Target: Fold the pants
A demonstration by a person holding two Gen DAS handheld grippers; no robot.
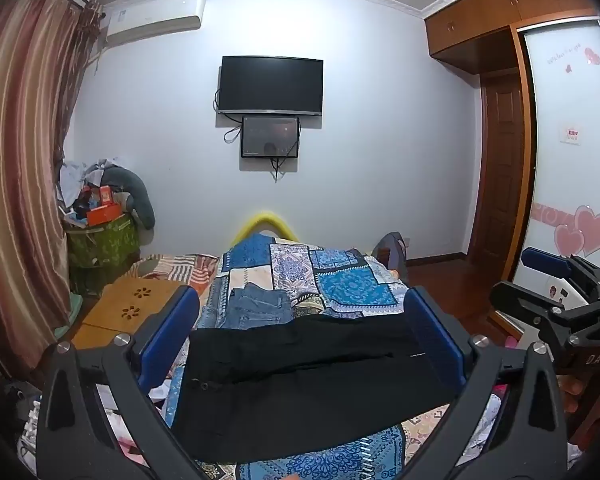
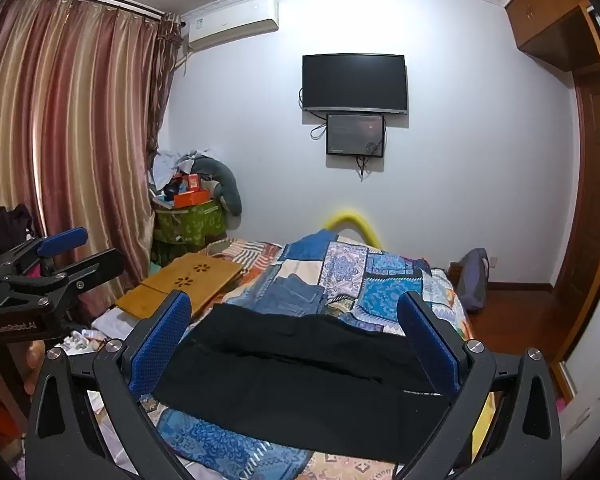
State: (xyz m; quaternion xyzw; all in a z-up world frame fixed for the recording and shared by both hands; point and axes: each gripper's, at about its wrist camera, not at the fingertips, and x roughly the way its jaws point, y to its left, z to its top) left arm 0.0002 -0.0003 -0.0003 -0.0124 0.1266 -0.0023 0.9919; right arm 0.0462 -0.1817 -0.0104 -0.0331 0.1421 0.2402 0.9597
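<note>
Black pants (image 1: pixel 300 376) lie spread flat across the near end of the bed, waistband with a button to the left; they also show in the right wrist view (image 2: pixel 300 380). My left gripper (image 1: pixel 302 320) is open and empty, held above the pants, blue pads wide apart. My right gripper (image 2: pixel 294 320) is open and empty too, above the same pants. The right gripper (image 1: pixel 560 292) shows at the right edge of the left wrist view, and the left gripper (image 2: pixel 68 256) shows at the left edge of the right wrist view.
A patchwork blue quilt (image 1: pixel 340 280) covers the bed, with folded blue jeans (image 1: pixel 260 304) behind the black pants. A wooden lap table (image 1: pixel 124 312) lies at the left of the bed. Curtains (image 2: pixel 60 120), a cluttered green bin (image 2: pixel 188 220) and a wardrobe (image 1: pixel 520 140) surround the bed.
</note>
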